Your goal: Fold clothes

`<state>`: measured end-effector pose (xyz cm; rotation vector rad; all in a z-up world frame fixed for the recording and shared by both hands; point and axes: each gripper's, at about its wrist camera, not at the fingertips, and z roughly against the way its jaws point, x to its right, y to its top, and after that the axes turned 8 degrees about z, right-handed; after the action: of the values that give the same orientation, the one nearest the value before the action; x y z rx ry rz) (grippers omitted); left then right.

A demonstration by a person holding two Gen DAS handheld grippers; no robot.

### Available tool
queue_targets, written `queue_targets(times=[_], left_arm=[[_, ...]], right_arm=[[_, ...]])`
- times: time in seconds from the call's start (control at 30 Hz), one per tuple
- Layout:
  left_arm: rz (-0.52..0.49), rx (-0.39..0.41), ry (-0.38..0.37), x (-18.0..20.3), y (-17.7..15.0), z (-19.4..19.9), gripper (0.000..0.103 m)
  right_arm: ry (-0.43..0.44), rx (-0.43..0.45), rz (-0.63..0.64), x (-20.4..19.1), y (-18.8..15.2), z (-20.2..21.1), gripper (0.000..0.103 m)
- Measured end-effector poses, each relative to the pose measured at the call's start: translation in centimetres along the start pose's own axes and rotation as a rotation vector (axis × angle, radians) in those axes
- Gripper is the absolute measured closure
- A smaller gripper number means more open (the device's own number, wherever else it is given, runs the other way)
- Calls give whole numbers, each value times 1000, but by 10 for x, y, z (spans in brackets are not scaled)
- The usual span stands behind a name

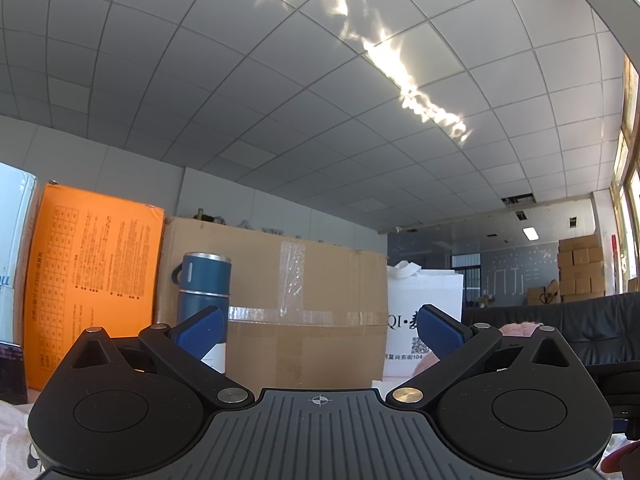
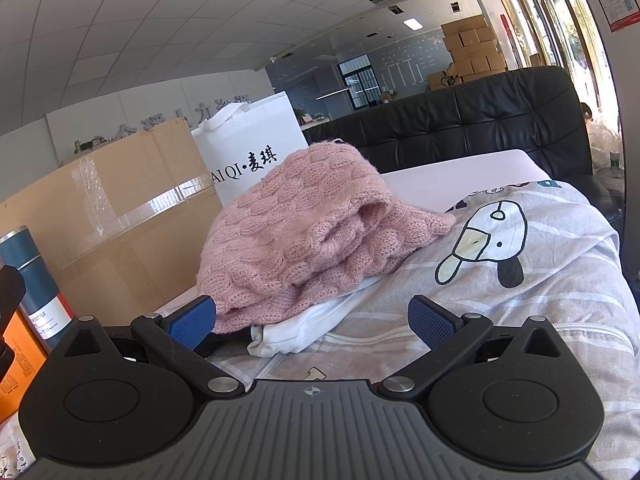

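Note:
A pink cable-knit sweater (image 2: 296, 236) lies in a loose heap on top of a white garment (image 2: 304, 326), both resting on a striped cloth with a cartoon duck print (image 2: 500, 264). My right gripper (image 2: 314, 322) is open just in front of the white garment's edge, its left pad (image 2: 192, 322) close to the sweater's hem, nothing between the fingers. My left gripper (image 1: 320, 330) is open and tilted up toward the boxes and ceiling, holding nothing. A sliver of the pink sweater (image 1: 520, 329) shows behind its right finger.
A taped cardboard box (image 1: 296, 304) (image 2: 108, 216), an orange box (image 1: 92, 280), a blue thermos (image 1: 206, 300) (image 2: 30, 280) and a white shopping bag (image 1: 424, 320) (image 2: 256, 148) stand at the back. A black leather sofa (image 2: 480, 124) sits behind the pale table (image 2: 460, 176).

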<state>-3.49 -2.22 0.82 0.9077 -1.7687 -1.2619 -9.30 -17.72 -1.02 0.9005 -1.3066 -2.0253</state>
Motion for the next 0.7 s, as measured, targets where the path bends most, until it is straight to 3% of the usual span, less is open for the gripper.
queue_targets(times=[0.7], left_arm=[[-11,-2,-3,2,1,0,0]], right_arm=[[4,-20,-2,0,-1,-2,0]])
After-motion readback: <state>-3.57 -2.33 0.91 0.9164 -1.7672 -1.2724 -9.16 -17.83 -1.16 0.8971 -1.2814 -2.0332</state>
